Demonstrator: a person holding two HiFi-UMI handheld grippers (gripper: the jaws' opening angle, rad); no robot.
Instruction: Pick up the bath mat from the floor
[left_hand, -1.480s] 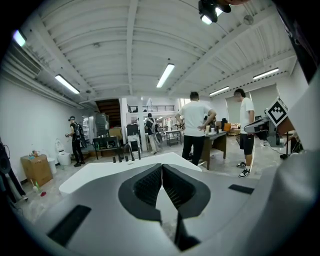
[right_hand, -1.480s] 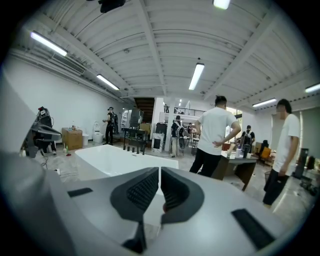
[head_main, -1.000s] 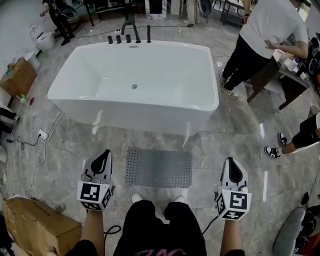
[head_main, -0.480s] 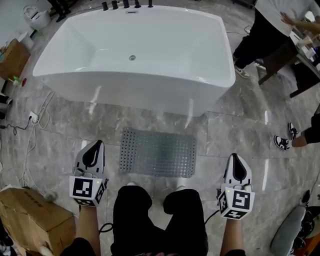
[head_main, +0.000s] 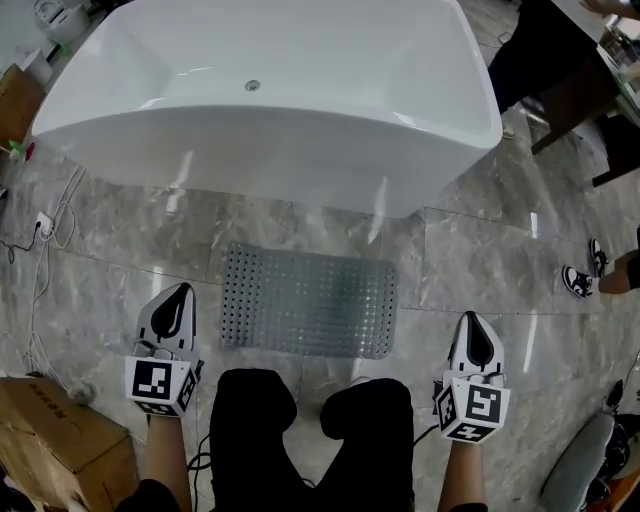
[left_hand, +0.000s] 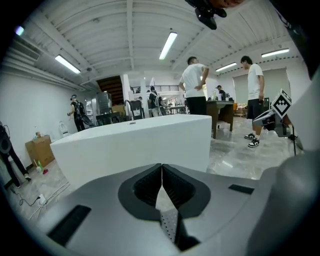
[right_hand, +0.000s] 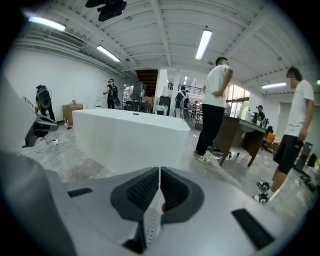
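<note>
The task is not yet begun: the bath mat (head_main: 308, 302) lies flat on the floor (head_main: 470, 270), while the left tool (head_main: 176, 298) and right tool (head_main: 472, 325) are both closed and empty.

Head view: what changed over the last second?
The person has closed in on the bathtub and bath mat, which now look nearer and larger. Nothing was gripped or released. Left gripper and right gripper stay shut and empty; the mat lies flat on the floor.
</note>
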